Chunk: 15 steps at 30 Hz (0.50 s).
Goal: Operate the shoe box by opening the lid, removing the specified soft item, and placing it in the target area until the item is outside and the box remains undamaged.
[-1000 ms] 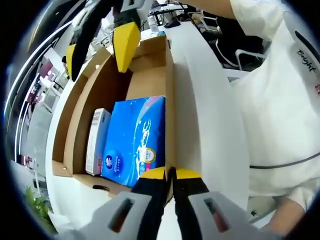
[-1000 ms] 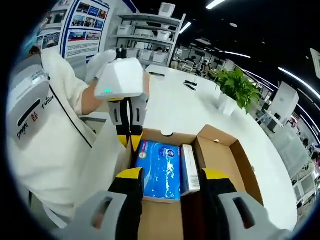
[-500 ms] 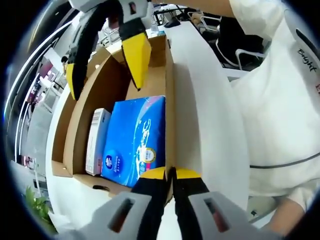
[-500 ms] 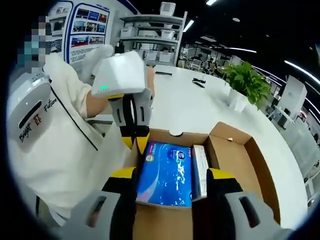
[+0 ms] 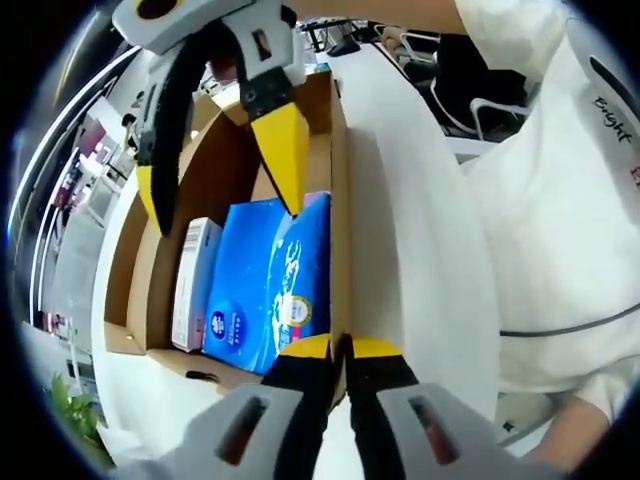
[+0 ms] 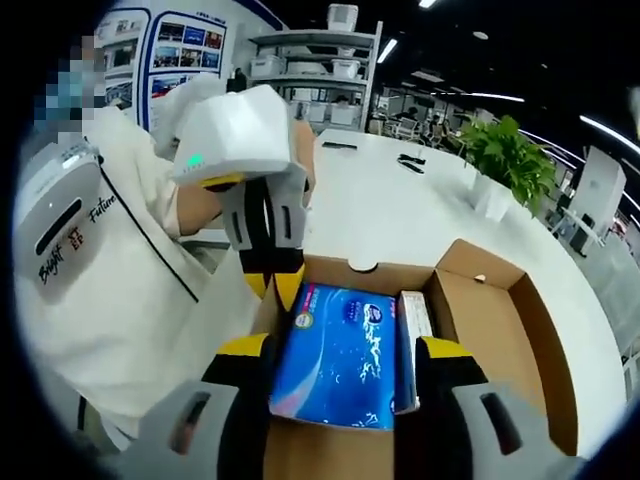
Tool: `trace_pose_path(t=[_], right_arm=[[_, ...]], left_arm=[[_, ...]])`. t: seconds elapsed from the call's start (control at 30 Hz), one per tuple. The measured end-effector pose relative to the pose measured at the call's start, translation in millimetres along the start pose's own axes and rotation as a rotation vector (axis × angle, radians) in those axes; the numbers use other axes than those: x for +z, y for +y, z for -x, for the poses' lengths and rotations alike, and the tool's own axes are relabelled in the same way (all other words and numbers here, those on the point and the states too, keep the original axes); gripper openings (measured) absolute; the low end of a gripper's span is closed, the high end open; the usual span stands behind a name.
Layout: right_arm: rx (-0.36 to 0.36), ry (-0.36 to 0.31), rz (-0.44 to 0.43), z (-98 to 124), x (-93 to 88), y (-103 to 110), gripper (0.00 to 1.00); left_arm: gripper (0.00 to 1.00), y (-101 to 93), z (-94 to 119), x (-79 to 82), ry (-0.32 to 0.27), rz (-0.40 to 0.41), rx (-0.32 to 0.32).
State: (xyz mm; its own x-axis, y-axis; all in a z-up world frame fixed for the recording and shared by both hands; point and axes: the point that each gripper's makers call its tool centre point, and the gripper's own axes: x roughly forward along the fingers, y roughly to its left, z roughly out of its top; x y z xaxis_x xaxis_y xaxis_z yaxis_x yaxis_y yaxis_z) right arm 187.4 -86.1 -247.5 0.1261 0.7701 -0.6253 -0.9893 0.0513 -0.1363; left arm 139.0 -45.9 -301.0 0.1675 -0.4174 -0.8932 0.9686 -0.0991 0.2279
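So it's a big white table with rounded edges, and the open cardboard shoe box sits right on it, near the person's edge. Farther back there's a potted green plant in a white pot, plus a couple of small dark things I can't make out.

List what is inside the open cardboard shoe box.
The open cardboard shoe box holds a blue plastic-wrapped tissue pack and, beside it, a narrow white carton on edge. The right tool straddles them. What lies beneath the pack is hidden.
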Motion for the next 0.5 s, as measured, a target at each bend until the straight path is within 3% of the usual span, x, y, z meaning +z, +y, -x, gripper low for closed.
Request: trace_pose_path(t=[0.5], right_arm=[[0.033, 0.013, -0.013, -18, -1.7, 3, 0.6]], left_arm=[[0.04, -0.5, 0, 0.9, -0.012, 0.001, 0.001]])
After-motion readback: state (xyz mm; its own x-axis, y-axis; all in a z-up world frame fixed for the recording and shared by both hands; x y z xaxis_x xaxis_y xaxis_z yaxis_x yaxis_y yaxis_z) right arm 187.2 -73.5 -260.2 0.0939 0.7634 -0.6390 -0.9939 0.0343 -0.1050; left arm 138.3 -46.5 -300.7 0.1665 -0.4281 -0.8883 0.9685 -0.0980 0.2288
